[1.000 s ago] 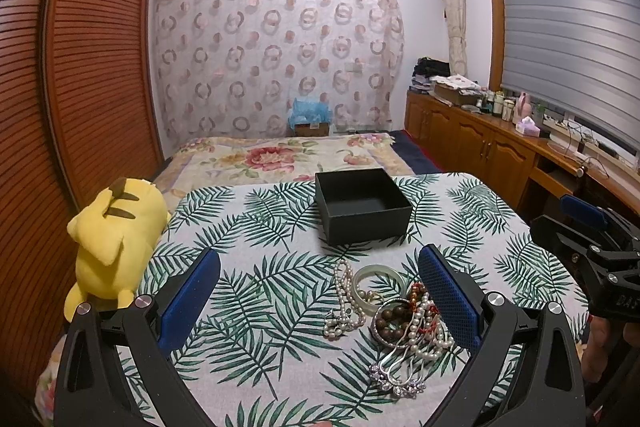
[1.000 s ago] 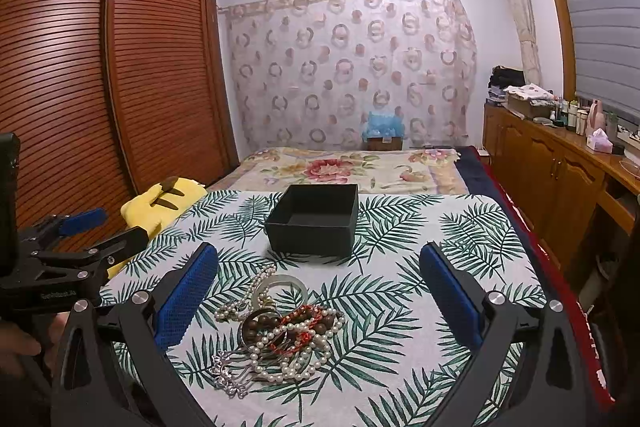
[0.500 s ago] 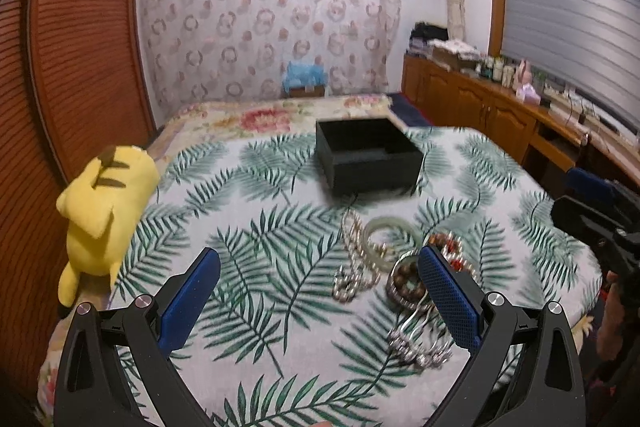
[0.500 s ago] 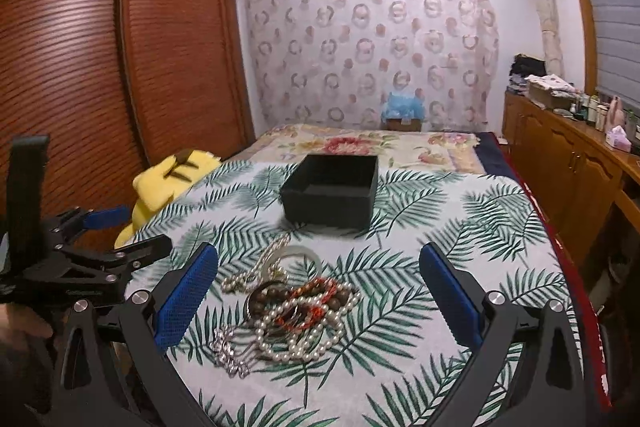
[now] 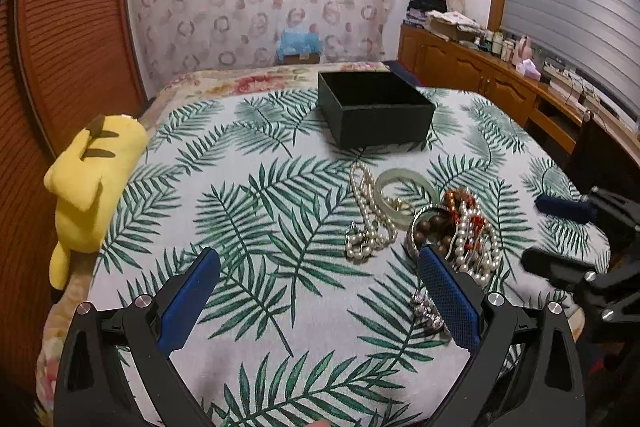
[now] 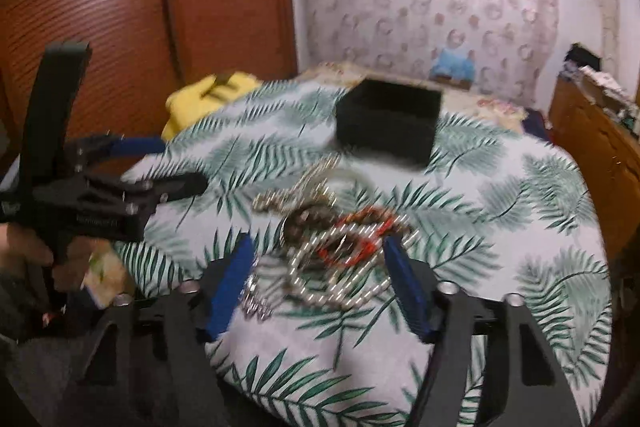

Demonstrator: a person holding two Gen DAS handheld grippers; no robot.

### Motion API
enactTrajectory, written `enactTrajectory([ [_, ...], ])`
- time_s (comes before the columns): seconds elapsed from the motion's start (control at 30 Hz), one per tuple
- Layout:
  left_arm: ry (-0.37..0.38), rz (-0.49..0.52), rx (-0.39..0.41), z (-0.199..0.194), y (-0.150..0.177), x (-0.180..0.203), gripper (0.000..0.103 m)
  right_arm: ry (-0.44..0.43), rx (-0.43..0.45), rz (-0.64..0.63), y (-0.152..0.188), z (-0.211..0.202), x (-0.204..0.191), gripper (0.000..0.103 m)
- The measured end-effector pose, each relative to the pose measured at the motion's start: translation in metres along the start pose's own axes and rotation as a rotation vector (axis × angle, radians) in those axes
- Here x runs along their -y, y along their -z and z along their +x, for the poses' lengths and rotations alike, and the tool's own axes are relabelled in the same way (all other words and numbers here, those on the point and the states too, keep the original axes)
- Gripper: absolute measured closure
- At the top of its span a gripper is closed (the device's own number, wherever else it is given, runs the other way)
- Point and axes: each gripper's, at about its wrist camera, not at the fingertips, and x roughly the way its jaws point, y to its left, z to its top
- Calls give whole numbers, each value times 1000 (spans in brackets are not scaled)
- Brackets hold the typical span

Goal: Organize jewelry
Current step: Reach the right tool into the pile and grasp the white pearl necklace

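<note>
A pile of jewelry [image 5: 460,227] lies on the palm-leaf cloth: a pearl strand [image 5: 366,215], a pale jade bangle [image 5: 404,189], brown beads and red beads. An open black box [image 5: 376,109] stands behind it. My left gripper [image 5: 320,283] is open and empty, hovering left of the pile. My right gripper [image 6: 320,267] is open over the near edge of the pile [image 6: 340,247] in a blurred view, its jaws partly narrowed. It also shows at the right edge of the left wrist view [image 5: 560,235].
A yellow plush toy [image 5: 92,179] lies at the cloth's left edge. A wooden wardrobe [image 6: 120,7] stands on the left and a wooden cabinet [image 5: 480,75] with clutter on the right. The black box also shows in the right wrist view [image 6: 388,123].
Both grippers have tilted down and moved closer to the cloth. The right gripper has swung left over the jewelry pile and its jaws have narrowed.
</note>
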Motion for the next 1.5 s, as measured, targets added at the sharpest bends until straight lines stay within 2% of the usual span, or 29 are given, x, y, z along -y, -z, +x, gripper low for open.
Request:
enactTrajectory([
  [0.17,23,18,-54,14,8,2,7,-55,-87,-17,12,19,-4,65],
  [0.23,30,22,-72,19,10,3,7,-72,-106,-23,14,24,-4,72],
  [0.37,32,13,-101,28,14,0,7,-84,-140,-59,16,34,-10,76],
  [0.63,42,-1,-134,36,16,-2,7,-35,-180,-111,18,45,-12,78],
  [0.67,45,-2,-136,37,16,-2,7,-34,-179,-112,19,46,-11,87],
  [0.73,61,0,-142,38,18,0,7,-31,-176,-124,19,45,-10,94],
  [0.83,79,1,-147,38,20,3,7,-18,-164,-130,18,42,-7,95],
  [1.03,121,-2,-154,39,19,9,7,27,-76,-87,3,22,13,95],
  [1.27,175,42,-151,40,20,33,7,132,19,-27,-16,-5,55,95],
  [1.47,212,97,-157,41,25,54,8,190,42,5,-19,-17,79,95],
  [1.5,216,110,-157,41,26,58,10,193,43,9,-19,-18,83,95],
])
